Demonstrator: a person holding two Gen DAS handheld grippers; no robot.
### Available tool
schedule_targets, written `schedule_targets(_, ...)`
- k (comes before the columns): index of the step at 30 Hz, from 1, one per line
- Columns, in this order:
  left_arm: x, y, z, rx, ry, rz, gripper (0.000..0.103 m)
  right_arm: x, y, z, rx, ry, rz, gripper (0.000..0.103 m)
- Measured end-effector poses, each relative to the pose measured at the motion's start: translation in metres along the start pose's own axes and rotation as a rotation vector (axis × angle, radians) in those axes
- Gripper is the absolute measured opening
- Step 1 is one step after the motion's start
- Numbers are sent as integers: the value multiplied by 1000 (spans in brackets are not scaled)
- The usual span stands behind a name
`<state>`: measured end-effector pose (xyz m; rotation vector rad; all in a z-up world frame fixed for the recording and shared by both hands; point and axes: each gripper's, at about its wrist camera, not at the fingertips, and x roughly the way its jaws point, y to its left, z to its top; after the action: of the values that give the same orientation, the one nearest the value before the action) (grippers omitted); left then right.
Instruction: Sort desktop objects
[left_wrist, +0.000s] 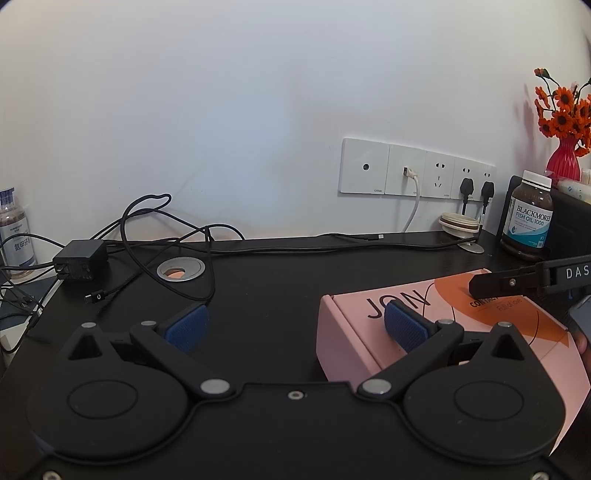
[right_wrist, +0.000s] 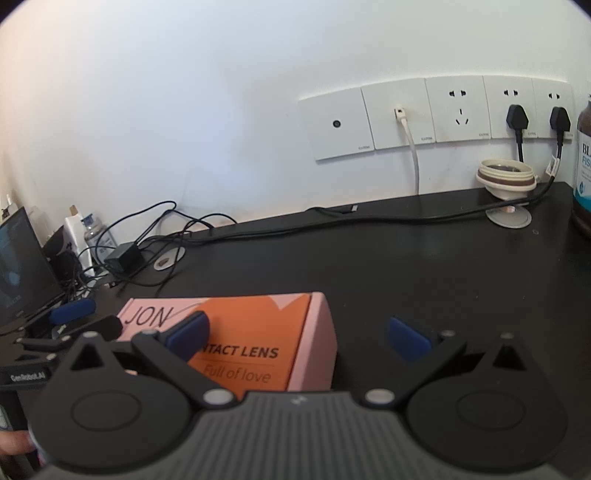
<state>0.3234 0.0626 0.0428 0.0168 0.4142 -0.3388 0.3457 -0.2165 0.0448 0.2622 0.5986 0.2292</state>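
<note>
Box on the dark tabletop, both tongs spread above it

Box (left_wrist: 436, 325) of pink and orange card, printed "JON" and "CONTACT LENS", lies flat near the front edge of the black tabletop (left_wrist: 280, 288). The left tongs (left_wrist: 295, 326) are spread wide: one blue pad hangs over the box's left end, the other over bare tabletop, and neither view shows whether the first pad touches the lid. The right tongs (right_wrist: 298, 338) are also spread, one blue pad over the orange print and the other over bare tabletop past the box's right side; nothing is pinched.

The left wrist view alone shows a red vase (left_wrist: 563, 160) of orange flowers at the far right corner, the full label of a brown pill bottle (left_wrist: 528, 218) reading "Blackmores Fish Oil 1000", and a second bottle (left_wrist: 14, 232) at the far left edge. It also catches the right tool's black finger reaching over the box from the right.

The right wrist view alone shows a laptop screen (right_wrist: 22, 266) at the left edge, and the left tool's blue pad beside the box's left end; the pill bottle is cut off there.

Both views share the wall sockets (left_wrist: 417, 170) behind the back edge, a cream lid (left_wrist: 460, 223), a black charger (left_wrist: 79, 260) amid tangled cables, and a round cable hole (left_wrist: 180, 269).
</note>
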Motion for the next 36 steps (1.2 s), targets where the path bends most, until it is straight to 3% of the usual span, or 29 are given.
schedule_targets(21, 2, 2, 0, 0, 2, -2, 103, -1, 3, -1, -40, -17, -1, 102)
schedule_targets(30, 1, 0, -1, -1, 1, -2, 103, 1, -8, -1, 83, 36, 29, 102)
schedule_targets(36, 0, -1, -1, 1, 1, -1, 103, -9, 2, -3, 46, 35, -33, 102)
